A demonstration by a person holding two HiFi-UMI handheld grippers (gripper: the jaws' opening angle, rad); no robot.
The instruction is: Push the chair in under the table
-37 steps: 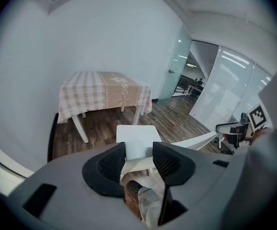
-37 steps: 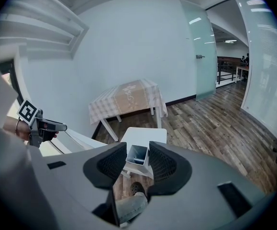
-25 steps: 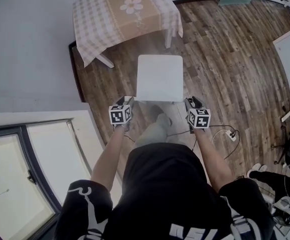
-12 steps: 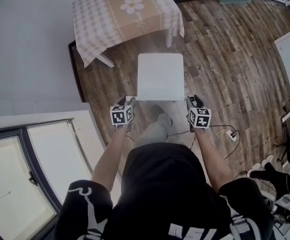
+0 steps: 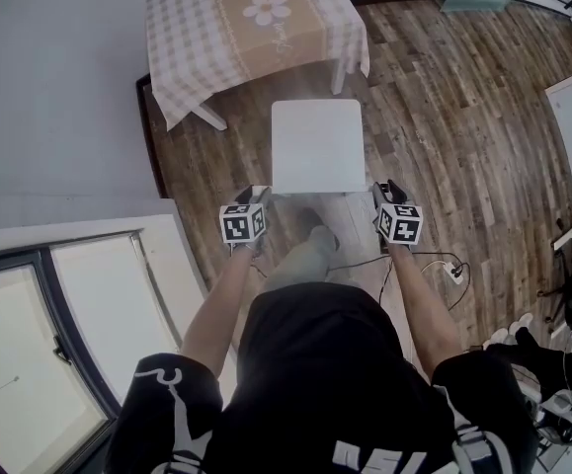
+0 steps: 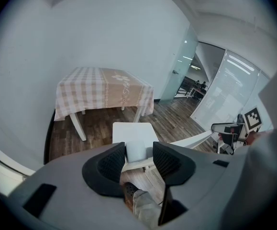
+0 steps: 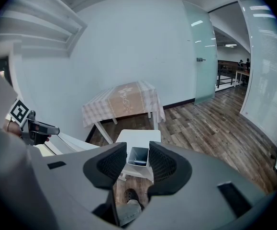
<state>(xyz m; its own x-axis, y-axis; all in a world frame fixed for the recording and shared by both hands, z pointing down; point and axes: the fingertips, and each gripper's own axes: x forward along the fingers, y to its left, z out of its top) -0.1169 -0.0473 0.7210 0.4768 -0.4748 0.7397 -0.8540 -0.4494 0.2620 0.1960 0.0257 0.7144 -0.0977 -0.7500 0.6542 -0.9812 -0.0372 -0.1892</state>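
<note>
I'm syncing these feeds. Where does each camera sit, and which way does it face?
Head view: on the person's head, facing steeply down at chair and table; torso, forearms, left tool, right tool show.
Left gripper view: rides the left tool, facing the table along jaws gripping the chair's back; shoe below.
Right gripper view: same from the right tool.
Shared: all show chair and table.

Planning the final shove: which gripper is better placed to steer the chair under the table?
Right, slightly. The left gripper and right gripper each clasp a white chair back corner, but a table leg stands ahead of its right half; pushing harder on the right should swing it clear.
</note>
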